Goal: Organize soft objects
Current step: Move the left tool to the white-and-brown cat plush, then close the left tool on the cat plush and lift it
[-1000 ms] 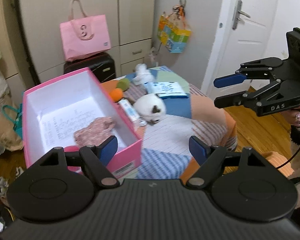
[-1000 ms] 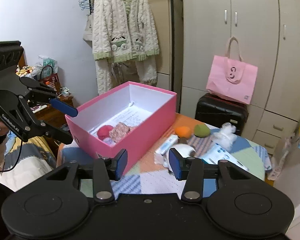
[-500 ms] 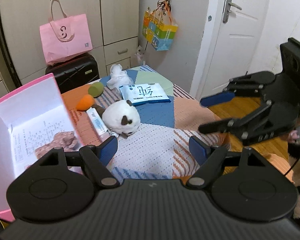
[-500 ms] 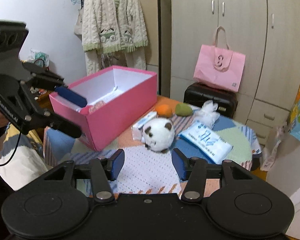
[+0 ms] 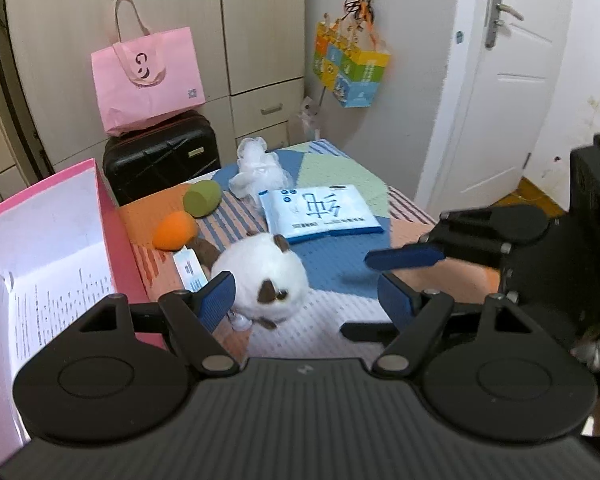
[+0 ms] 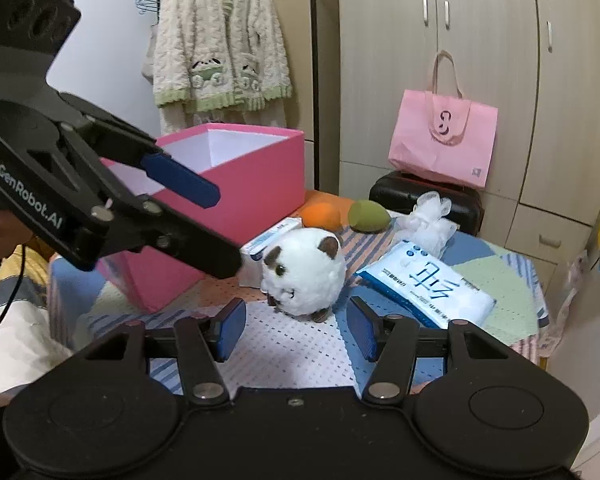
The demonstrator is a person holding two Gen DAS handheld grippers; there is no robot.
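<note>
A round white plush cat (image 5: 264, 280) (image 6: 304, 276) lies on the patchwork-covered table (image 5: 340, 272), right of the open pink box (image 5: 112, 220) (image 6: 252, 184). My left gripper (image 5: 306, 304) (image 6: 226, 230) stands open just short of the plush, its left pad by the toy's edge and not pressing it. From the other side my right gripper (image 6: 296, 330) (image 5: 356, 294) faces the plush; its jaws are opening, with nothing between them. Behind the plush lie an orange sponge (image 5: 174, 230) (image 6: 322, 214), a green sponge (image 5: 202, 198) (image 6: 368, 216) and a white mesh puff (image 5: 256, 168) (image 6: 430, 216).
A blue-and-white wipes pack (image 5: 320, 212) (image 6: 424, 284) lies beyond the plush, a small white carton (image 5: 190, 270) (image 6: 272, 240) by the box. A pink bag (image 5: 148, 76) sits on a black suitcase (image 5: 160, 156) behind the table. A cardigan (image 6: 220, 40) hangs past the box.
Both grippers have come down and closer to the plush, which now looms large in each view. The pink box has slid to the left edge of the left view. The right jaws have widened.
</note>
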